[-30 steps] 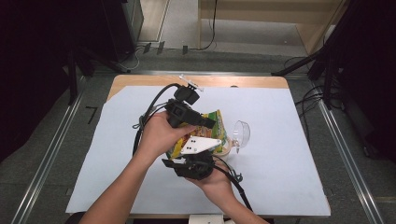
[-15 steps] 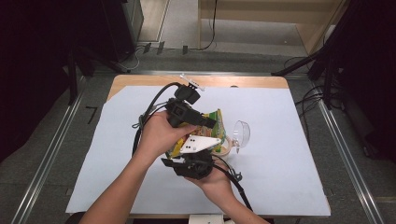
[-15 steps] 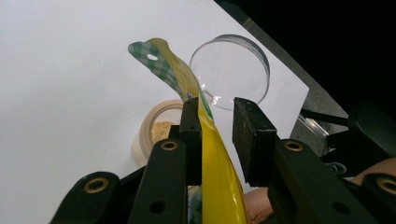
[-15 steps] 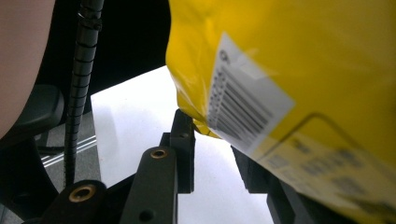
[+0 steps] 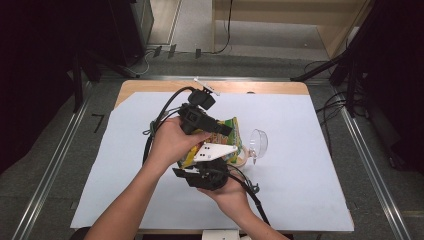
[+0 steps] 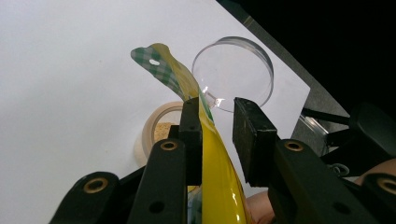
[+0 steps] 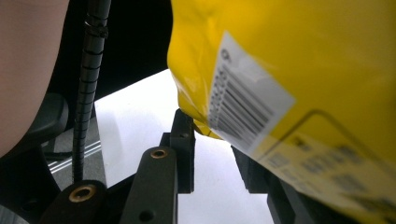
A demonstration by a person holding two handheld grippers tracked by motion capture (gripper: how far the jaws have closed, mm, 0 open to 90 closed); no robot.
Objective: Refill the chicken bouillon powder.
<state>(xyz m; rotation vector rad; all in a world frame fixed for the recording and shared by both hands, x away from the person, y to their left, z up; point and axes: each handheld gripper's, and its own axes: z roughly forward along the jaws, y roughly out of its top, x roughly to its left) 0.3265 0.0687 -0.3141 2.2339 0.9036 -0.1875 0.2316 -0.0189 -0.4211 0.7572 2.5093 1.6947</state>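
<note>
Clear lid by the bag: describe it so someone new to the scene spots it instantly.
On the white sheet covering the table, look just right of the yellow snack bag that the two grippers have between them. The clear lid stands tilted on edge beside a small beige round container. It is the only transparent, colourless disc there.

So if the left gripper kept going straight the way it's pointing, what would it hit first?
Probably the clear round lid, which stands just past the left gripper and the yellow bag between its jaws. The small beige container sits lower, off to one side. Depth is uncertain.
</note>
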